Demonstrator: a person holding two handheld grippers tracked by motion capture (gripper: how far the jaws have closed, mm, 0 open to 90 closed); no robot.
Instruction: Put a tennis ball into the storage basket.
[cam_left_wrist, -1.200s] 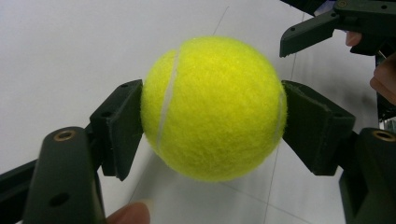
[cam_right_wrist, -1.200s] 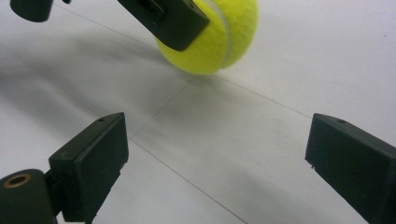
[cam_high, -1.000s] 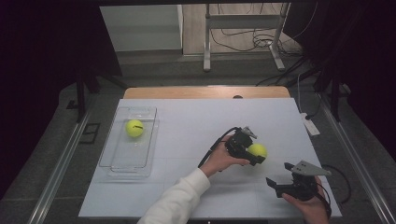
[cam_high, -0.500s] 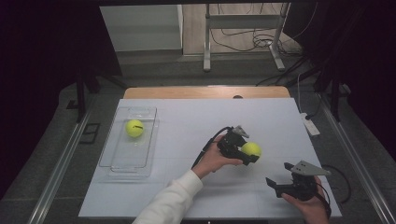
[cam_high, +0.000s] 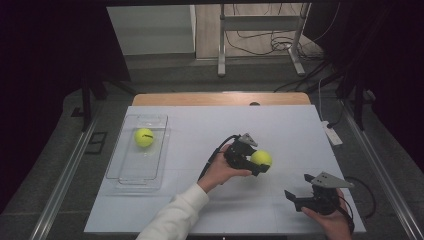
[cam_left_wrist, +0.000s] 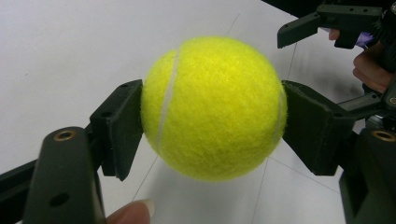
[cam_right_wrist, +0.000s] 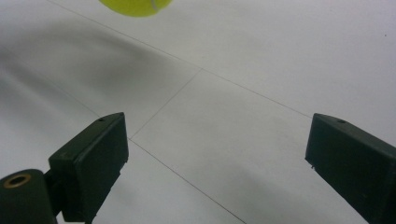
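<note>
- Nearest, at the table's (cam_high: 280, 125) front edge, the right gripper (cam_high: 304, 191) sits in the person's hand with its jaws spread wide and nothing between them; in the right gripper view (cam_right_wrist: 215, 154) just the white tabletop with thin ruled lines lies under the gap.
- Next, closer to the table's middle, the left gripper (cam_high: 256, 162) pinches a ball (cam_high: 261, 158) between its two black pads, which press on opposite sides of it; in the left gripper view (cam_left_wrist: 212, 112) the ball (cam_left_wrist: 215, 107) hangs clear above the white top, its shadow below.
- A ball is round, so it has no long axis; its white seam runs roughly top to bottom in the left gripper view, near the left pad.
- A white sleeve (cam_high: 175, 217) comes in from the table's front edge to that hand.
- Left of the table's middle lies a clear tray (cam_high: 125, 165), long side running front to back, with a second ball (cam_high: 144, 137) in its far half.
- A bare wooden strip shows along the table's far edge.
- Beyond the table, grey floor, a metal stand (cam_high: 220, 45) and loose cables, with a pale wall panel (cam_high: 150, 27) behind; both sides of the room are dark.
- A white power strip (cam_high: 332, 134) lies at the table's right edge.
</note>
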